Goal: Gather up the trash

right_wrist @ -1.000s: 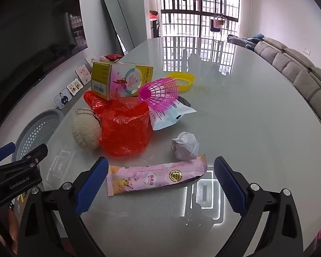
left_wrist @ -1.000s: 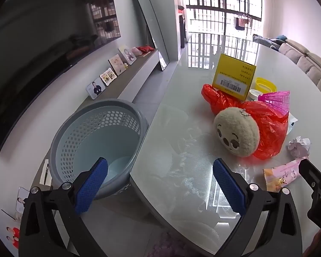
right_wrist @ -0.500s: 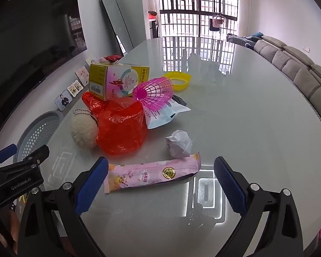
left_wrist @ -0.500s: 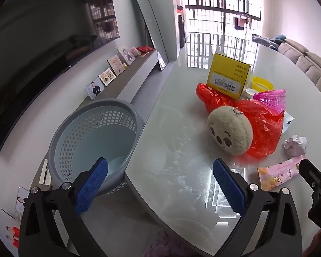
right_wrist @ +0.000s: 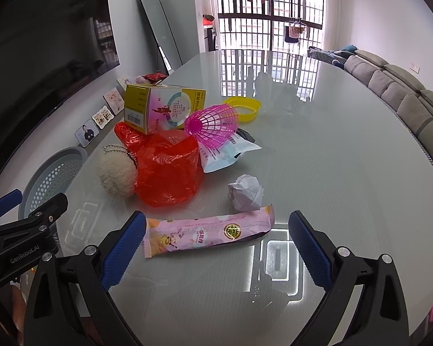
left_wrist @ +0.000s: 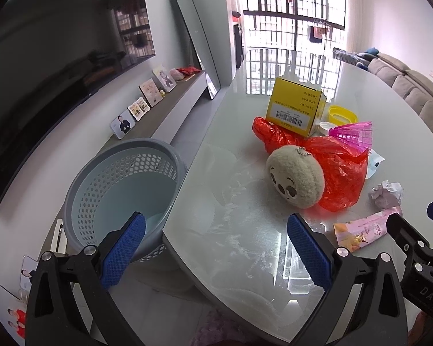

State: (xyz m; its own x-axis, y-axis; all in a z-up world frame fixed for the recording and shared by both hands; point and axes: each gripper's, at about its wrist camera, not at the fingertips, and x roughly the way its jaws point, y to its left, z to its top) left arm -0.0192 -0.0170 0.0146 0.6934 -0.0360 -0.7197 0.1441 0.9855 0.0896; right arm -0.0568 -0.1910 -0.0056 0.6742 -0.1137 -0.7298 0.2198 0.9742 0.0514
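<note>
On the glass table [right_wrist: 346, 173] lies a pink snack wrapper [right_wrist: 207, 234], just ahead of my open right gripper [right_wrist: 216, 249]. Behind the wrapper sit a crumpled white paper ball [right_wrist: 246, 192], a red plastic bag [right_wrist: 167, 170] and a white-blue pouch [right_wrist: 225, 155]. A grey perforated basket [left_wrist: 121, 190] stands on the floor by the table's left edge. My left gripper [left_wrist: 215, 248] hangs open over that edge, holding nothing. In the left wrist view the wrapper [left_wrist: 363, 229], paper ball [left_wrist: 386, 194] and red bag [left_wrist: 337, 167] show at right.
A round plush toy [left_wrist: 296, 181] leans on the red bag, a yellow box [left_wrist: 296, 109] rests on top, and a pink shuttlecock [right_wrist: 213, 122] and a yellow lid [right_wrist: 245, 106] lie behind. A TV and low shelf line the left wall; a sofa [right_wrist: 404, 92] runs at right.
Both grippers have drawn back and slightly left; the pile sits a little farther off and the wrapper now lies between the right gripper's fingertips. Jaws unchanged.
</note>
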